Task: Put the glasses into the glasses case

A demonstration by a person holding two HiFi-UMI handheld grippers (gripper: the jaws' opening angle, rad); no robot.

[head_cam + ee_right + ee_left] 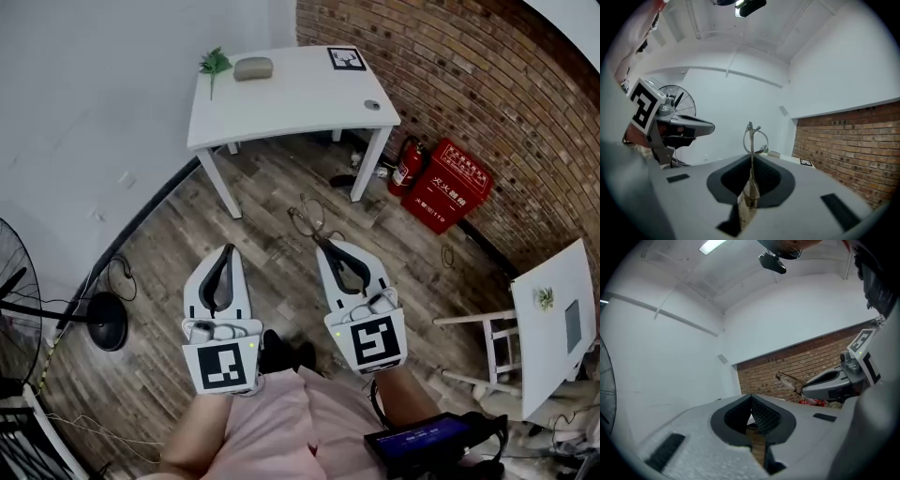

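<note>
Right gripper (751, 161): jaws pressed shut on the glasses (751, 137) — one thin part of the frame is pinched between the dark pads, and the lens rims stand up past the tips, edge-on in the right gripper view.
Left gripper (751, 399): jaws drawn together at the tips with nothing between them; a sliver of wood floor shows through the gap lower down.
Glasses, place: in the air in front of the person, above the floor, just past the right gripper's tips and to the right of the left gripper.
The two grippers: side by side and apart, both pointing toward the white table (300, 103).
Glasses case (253, 67): a grey-tan oval lying on the far left part of the table top — well apart from the glasses.
Green sprig (215, 64): just left of the case, near the table's corner.
Marker card (346, 58): flat on the table's far right corner.
Small round thing (372, 105): near the table's right edge, too small to make out.
Floor (272, 187): wood planks, under the table and the grippers.
Fire extinguisher (407, 165): at the foot of the brick wall (450, 75), right of the table.
Red box (448, 185): just beside the extinguisher, against the same wall.
Standing fan (101, 322): at the left edge of the head view.
Second white table (553, 323): at the right edge.
</note>
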